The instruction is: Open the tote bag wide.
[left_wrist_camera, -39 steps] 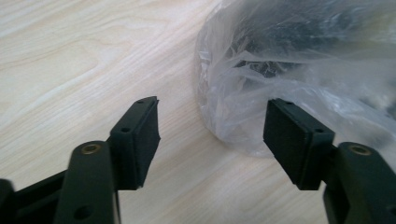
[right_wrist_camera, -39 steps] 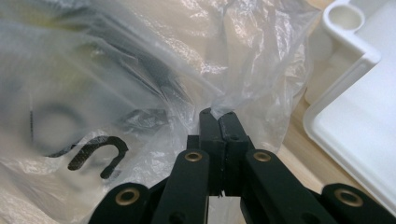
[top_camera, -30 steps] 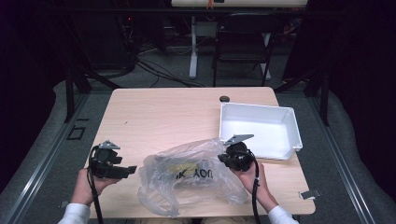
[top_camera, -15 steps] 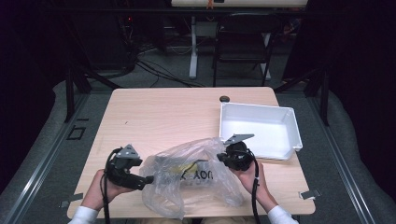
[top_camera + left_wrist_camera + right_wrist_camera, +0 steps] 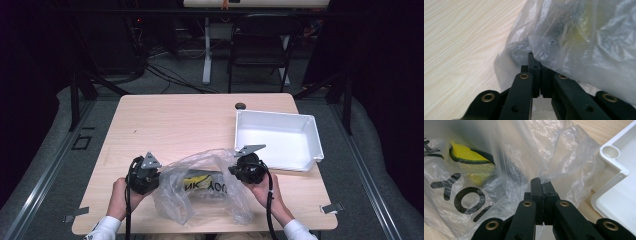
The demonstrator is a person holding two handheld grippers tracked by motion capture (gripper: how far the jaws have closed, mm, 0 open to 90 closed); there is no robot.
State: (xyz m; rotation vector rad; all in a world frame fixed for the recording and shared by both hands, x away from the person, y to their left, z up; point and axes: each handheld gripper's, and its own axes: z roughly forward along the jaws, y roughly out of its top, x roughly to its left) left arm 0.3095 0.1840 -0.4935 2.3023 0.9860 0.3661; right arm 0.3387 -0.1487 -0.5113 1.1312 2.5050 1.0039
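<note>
A clear plastic bag (image 5: 202,192) with black lettering and a yellow-and-black item inside lies near the table's front edge. My left gripper (image 5: 155,179) is at the bag's left side, jaws shut on a fold of its film (image 5: 541,48). At the bag's right side my right gripper (image 5: 235,171) is shut on another edge of the film (image 5: 549,178). The yellow item (image 5: 471,160) shows through the bag in the right gripper view.
A white rectangular tray (image 5: 307,155) sits on the right of the wooden table (image 5: 175,125), its corner (image 5: 616,155) close to my right gripper. A small dark round object (image 5: 241,105) lies by the table's far edge. A chair stands beyond the table.
My left gripper has moved right, from the table's left part to the bag, and has shut on its film. The right gripper has stayed on the bag's right edge.
</note>
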